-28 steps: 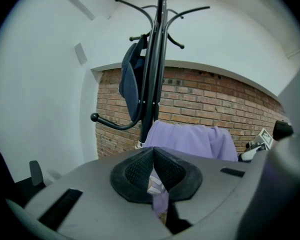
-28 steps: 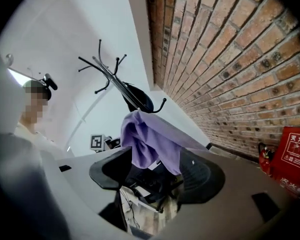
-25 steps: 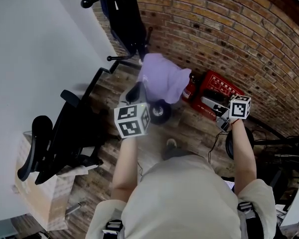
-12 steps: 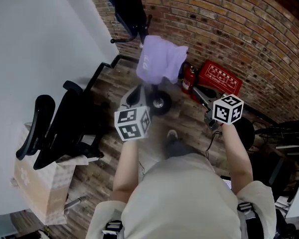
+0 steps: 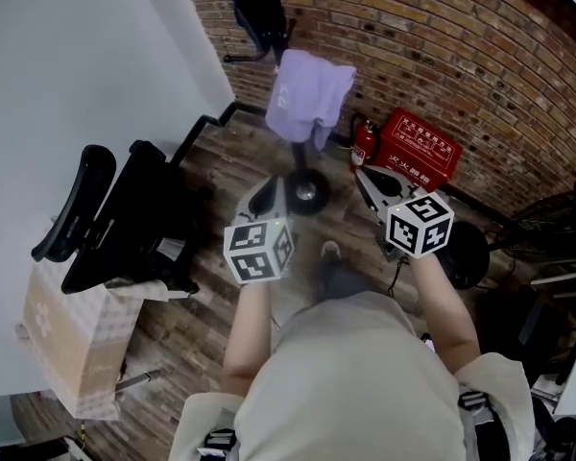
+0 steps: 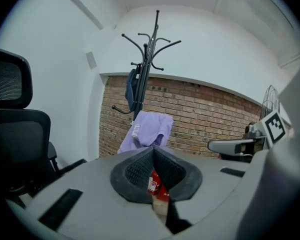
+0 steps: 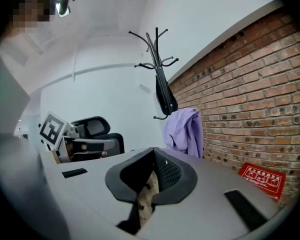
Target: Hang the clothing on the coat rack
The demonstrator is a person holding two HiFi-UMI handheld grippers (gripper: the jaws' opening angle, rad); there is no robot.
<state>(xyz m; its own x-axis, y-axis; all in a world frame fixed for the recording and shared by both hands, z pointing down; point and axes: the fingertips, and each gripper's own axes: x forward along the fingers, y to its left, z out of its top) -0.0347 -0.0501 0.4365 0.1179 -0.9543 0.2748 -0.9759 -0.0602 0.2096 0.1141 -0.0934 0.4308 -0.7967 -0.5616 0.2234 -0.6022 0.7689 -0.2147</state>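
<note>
Brick wall (image 5: 461,56) above a plank floor (image 5: 221,286): the lilac clothing (image 5: 307,99) hangs on the coat rack (image 5: 307,193), ahead of both tools and well apart from them. The left tool (image 5: 267,192) is pinched together, empty — the right tool (image 5: 372,182) has just closed, empty too.

My count from here: two grippers, left gripper (image 6: 153,156) and right gripper (image 7: 154,156). Two marker cubes, left cube (image 5: 258,251) and right cube (image 5: 420,224). One coat rack (image 6: 146,59). Two garments on it: one purple garment (image 5: 309,94) and one dark garment (image 5: 257,3). One black office chair (image 5: 125,219). One red box (image 5: 420,149), with one fire extinguisher (image 5: 364,147) beside it. One brown carton (image 5: 72,339). I see one person.
</note>
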